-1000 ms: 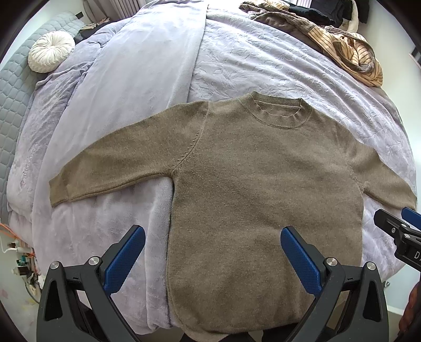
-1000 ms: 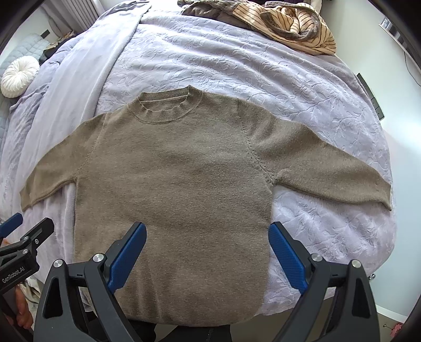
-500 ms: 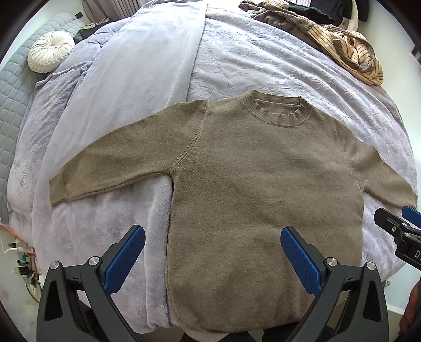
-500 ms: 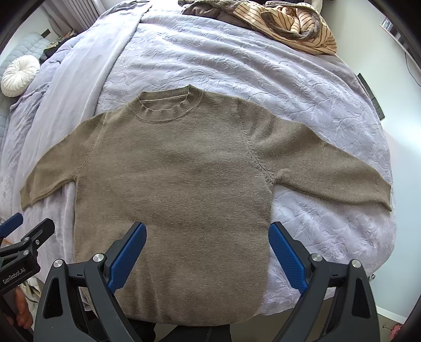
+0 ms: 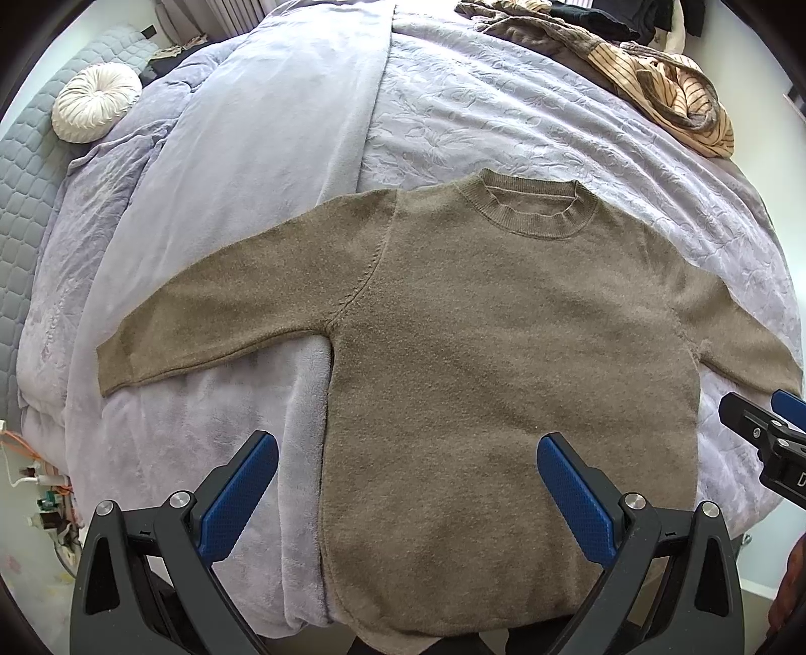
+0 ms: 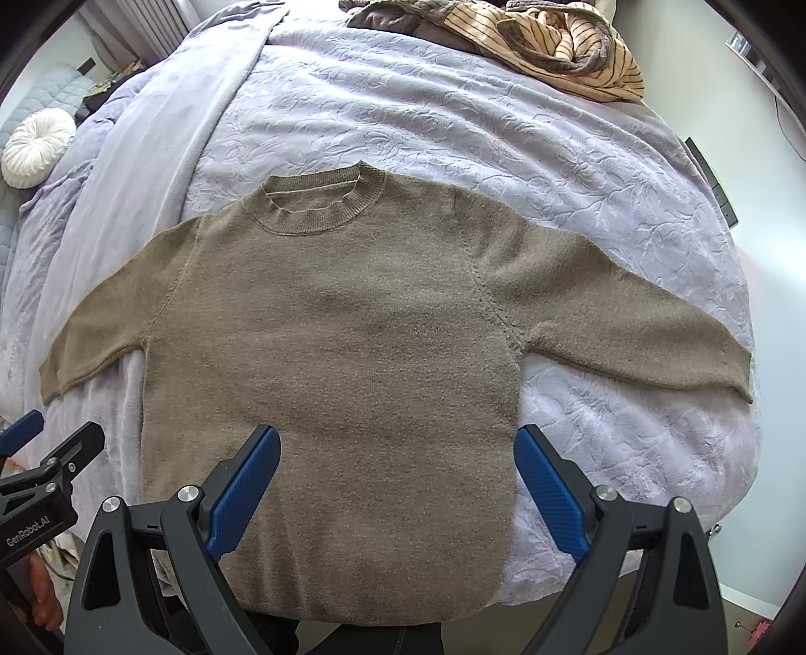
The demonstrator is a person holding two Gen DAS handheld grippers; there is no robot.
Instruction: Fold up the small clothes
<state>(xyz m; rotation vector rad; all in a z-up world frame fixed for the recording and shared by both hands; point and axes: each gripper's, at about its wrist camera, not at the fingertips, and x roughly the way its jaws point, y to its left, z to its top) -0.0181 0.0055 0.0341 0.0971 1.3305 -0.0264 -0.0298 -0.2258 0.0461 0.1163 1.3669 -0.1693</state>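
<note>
On bed | sweater flat | hem hidden behind fingers

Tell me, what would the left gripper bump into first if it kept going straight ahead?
Probably the brown sweater spread on the bed. The left gripper hangs open over its lower body, though depth is unclear.

Bed covered with a lilac spread embossed in a leaf pattern; a smoother plush lilac blanket lies along its left half. Round white pleated cushion at far left, against a grey quilted headboard. Heap of tan striped clothing at the far right corner. Cables on the floor, lower left.
</note>
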